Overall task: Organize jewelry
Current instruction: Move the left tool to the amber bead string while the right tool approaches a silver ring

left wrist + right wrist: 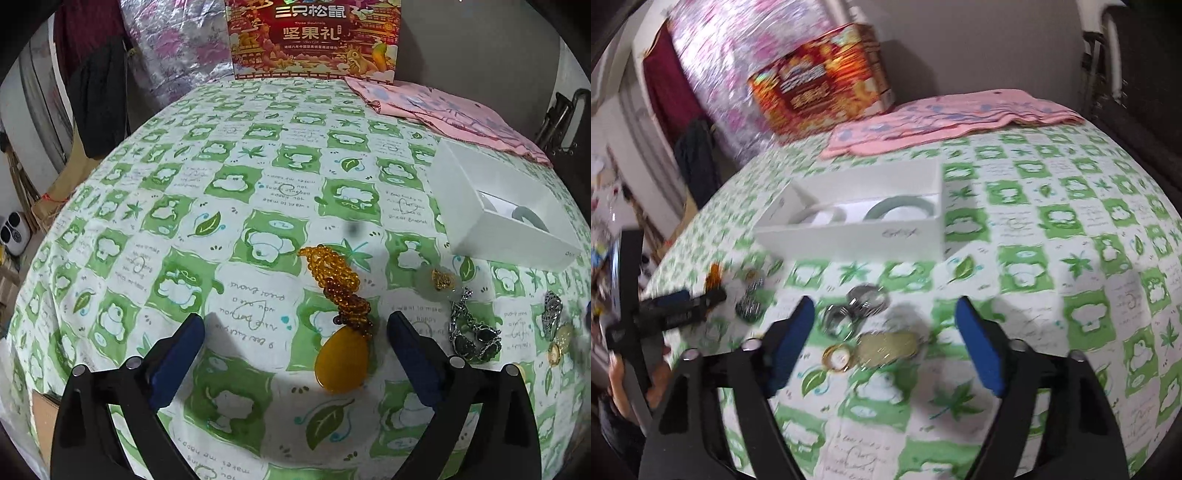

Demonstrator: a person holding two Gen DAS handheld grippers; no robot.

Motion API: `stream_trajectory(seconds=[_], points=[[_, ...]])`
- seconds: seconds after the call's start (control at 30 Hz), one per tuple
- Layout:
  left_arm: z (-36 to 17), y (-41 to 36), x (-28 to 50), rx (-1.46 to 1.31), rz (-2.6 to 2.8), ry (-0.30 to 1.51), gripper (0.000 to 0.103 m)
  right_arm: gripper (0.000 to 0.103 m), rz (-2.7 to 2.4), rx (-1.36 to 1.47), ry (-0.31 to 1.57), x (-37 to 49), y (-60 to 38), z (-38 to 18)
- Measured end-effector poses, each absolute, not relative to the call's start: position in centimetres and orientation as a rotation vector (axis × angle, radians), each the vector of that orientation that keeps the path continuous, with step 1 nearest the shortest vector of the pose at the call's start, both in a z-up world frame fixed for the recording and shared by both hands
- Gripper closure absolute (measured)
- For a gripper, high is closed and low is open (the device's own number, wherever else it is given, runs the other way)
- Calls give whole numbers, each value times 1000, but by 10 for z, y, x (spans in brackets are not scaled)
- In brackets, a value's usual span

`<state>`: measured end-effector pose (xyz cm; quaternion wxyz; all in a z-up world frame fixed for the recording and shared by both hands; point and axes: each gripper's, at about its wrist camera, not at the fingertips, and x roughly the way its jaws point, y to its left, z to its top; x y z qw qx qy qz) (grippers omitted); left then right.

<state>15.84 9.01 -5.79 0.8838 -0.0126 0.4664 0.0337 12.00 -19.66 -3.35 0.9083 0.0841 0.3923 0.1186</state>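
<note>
Green-checked cloth covered the tabletop (258,192). Item: white box (857,236), open, bangles inside, toward the far right corner. Item: amber bead necklace (338,295), between your left gripper (295,354) fingers, untouched. Items: rings (857,306) and gold bangle (836,356), between your right gripper (884,343) fingers. Both stood wide open and empty. Step judged: picking up. Next: lower, close gently, carry boxward. Open cloth lay left; pink cloth (443,110) crowded the far edge.
</note>
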Motion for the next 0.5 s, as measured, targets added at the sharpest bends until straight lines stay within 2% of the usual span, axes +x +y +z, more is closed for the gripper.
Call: stream_trajectory(seconds=[0.1,0.2,0.5], points=[[-58,91,158,-19,79,965,4,51,261,102,826,117,-183,-37],[-58,92,158,-24,78,965,4,58,277,67,839,114,-175,-40],[-58,93,159,-23,80,965,4,59,329,28,861,112,-159,-43]])
